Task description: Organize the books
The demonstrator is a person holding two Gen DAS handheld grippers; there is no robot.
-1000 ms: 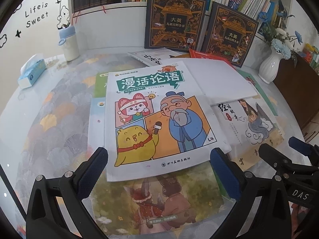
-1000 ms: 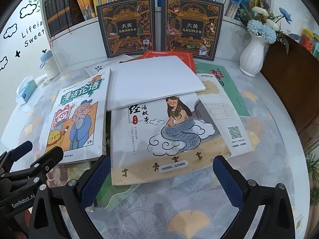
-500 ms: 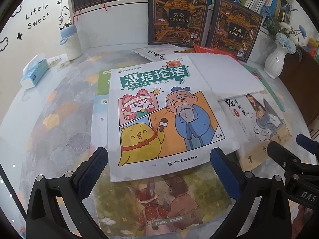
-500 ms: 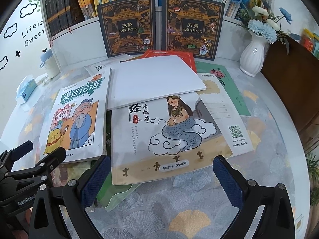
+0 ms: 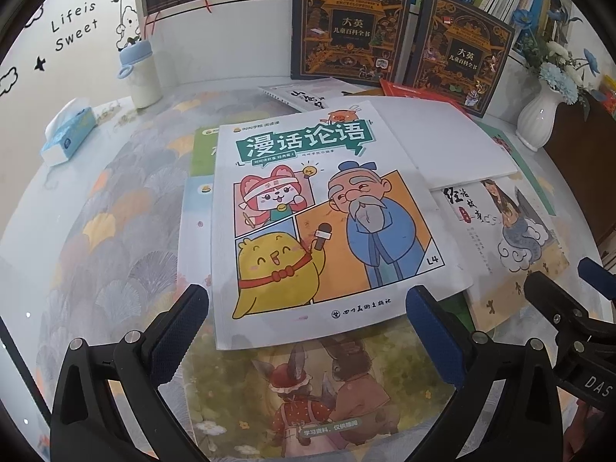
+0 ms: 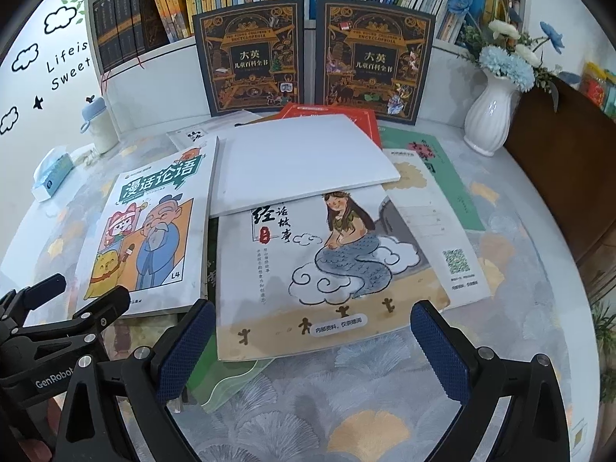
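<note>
1. Loose picture books cover a counter (image 6: 346,404) laid with a fan-patterned cloth, in front of a white bookshelf (image 6: 154,88) packed with upright spines; two dark, gold-ornamented encyclopedia volumes (image 6: 250,54) lean against the shelf's base.

2. The left gripper (image 5: 306,331) hovers low over the near edge of the pile, its blue-padded fingers (image 5: 181,331) spread wide and holding nothing. Straight ahead of it lies the white comic-cover book with a teal title banner and a bearded sage in blue (image 5: 319,223), flat, its long axis running away from the gripper toward the shelf, its bottom edge sitting between the two pads (a near-perfect line-up).

3. That book rests on a green-toned rabbit picture book (image 5: 327,396), which lies nearer still, directly beneath the open jaws.

4. The right gripper (image 6: 308,342) is equally wide open and empty. It faces the cream-coloured book showing a serpent-tailed woman on clouds (image 6: 327,269), whose near edge lies just ahead of its pads; a plain white book (image 6: 300,161) overlaps that cover's far end.

5. Judged from the layout, sorting has barely begun: nothing is stacked square. The left hand is nearer the comic book, the right nearer the cloud book, so each would likely slide forward along its book's long axis to pinch the near edge.

6. One risk: thin covers lying flush may be hard to get a pad under.
</note>
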